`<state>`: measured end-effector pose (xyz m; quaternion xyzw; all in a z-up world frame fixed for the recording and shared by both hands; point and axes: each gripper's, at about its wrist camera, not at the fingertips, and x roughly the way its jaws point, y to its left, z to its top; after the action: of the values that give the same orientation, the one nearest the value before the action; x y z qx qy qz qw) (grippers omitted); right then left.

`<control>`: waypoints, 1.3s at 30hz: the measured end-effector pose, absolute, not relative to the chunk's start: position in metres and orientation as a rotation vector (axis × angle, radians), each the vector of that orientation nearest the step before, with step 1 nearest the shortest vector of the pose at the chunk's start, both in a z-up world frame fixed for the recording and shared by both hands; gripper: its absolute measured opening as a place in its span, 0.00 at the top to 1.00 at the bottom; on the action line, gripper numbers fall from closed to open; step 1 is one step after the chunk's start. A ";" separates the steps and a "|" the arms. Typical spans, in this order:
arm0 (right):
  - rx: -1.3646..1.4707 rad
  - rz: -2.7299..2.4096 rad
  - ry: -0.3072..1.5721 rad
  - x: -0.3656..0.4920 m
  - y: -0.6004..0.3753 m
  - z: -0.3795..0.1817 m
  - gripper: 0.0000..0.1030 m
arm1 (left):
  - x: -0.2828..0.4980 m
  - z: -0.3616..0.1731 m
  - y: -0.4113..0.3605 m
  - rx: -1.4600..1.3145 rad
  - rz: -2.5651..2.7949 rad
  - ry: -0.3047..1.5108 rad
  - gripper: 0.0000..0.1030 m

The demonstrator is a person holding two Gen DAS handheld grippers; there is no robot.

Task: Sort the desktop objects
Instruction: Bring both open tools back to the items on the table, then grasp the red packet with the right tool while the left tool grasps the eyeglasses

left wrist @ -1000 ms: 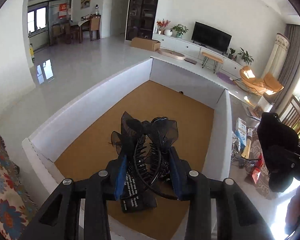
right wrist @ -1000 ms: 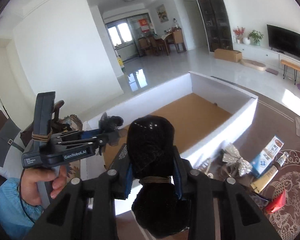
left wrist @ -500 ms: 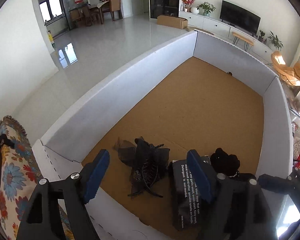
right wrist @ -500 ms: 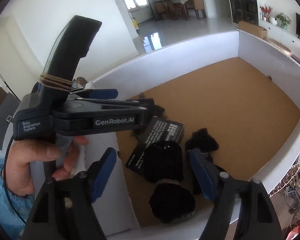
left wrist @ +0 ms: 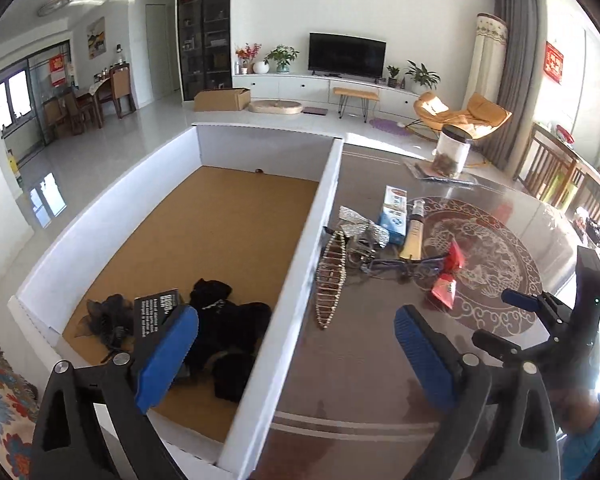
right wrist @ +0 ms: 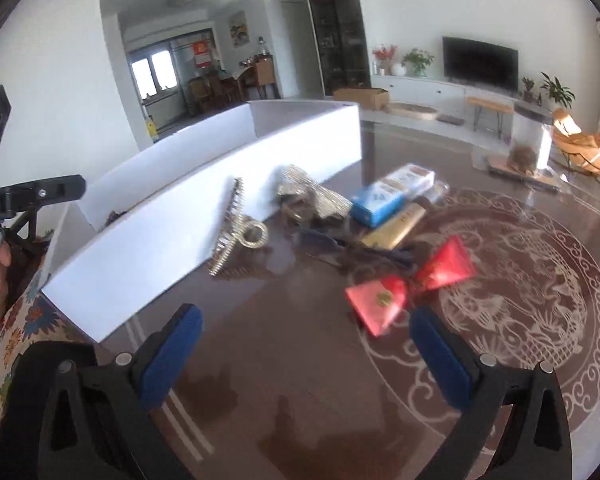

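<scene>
- Left gripper (left wrist: 296,340) has just been opening, its fingers (left wrist: 168,354) now spread wide and empty over the box (left wrist: 288,280) wall.
- Right gripper (right wrist: 306,354) has just been opening too, wide above the table (right wrist: 300,420), nothing between.
- Black hair pieces (left wrist: 224,320) lie inside the box.
- Gold clip (right wrist: 232,232) leans against the box's outer wall; red packets (right wrist: 408,288) lie near it on the table.

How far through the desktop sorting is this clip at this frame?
Done: black hair accessories and a black card lie in the white box. In hand: nothing; the left gripper and right gripper are open, jaws just opened, empty. Left on the table: gold hair claw, silver bow, blue-white carton, tube, glasses, red packets.
</scene>
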<state>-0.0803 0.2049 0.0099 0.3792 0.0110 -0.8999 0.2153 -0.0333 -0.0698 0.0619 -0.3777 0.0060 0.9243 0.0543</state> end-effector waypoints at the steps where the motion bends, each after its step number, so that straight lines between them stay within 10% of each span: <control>1: 1.117 -2.514 0.017 -0.079 0.227 0.000 0.00 | -0.029 0.056 -0.052 -1.149 2.775 0.048 0.00; 17: 1.360 -2.554 -0.176 -0.187 0.234 -0.030 0.00 | -0.011 -0.008 -0.019 -1.413 2.737 0.133 0.00; 19: 1.354 -2.582 -0.050 -0.193 0.219 -0.030 0.11 | -0.008 -0.009 -0.027 -1.417 2.747 0.149 0.00; 21: 1.321 -2.599 0.032 -0.189 0.215 -0.028 0.54 | -0.005 -0.012 -0.025 -1.405 2.753 0.202 0.00; 23: 1.305 -2.606 0.060 -0.180 0.219 -0.028 0.75 | -0.006 -0.016 -0.020 -1.407 2.752 0.259 0.00; 39: 1.251 -2.612 -0.078 -0.051 0.320 -0.029 0.75 | -0.146 -0.023 0.092 -1.092 2.571 0.810 0.00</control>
<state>-0.0506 0.3204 -0.0295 0.4287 -0.0266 -0.8948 0.1217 -0.1459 0.0923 -0.0233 -0.3730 0.2765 0.8780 0.1163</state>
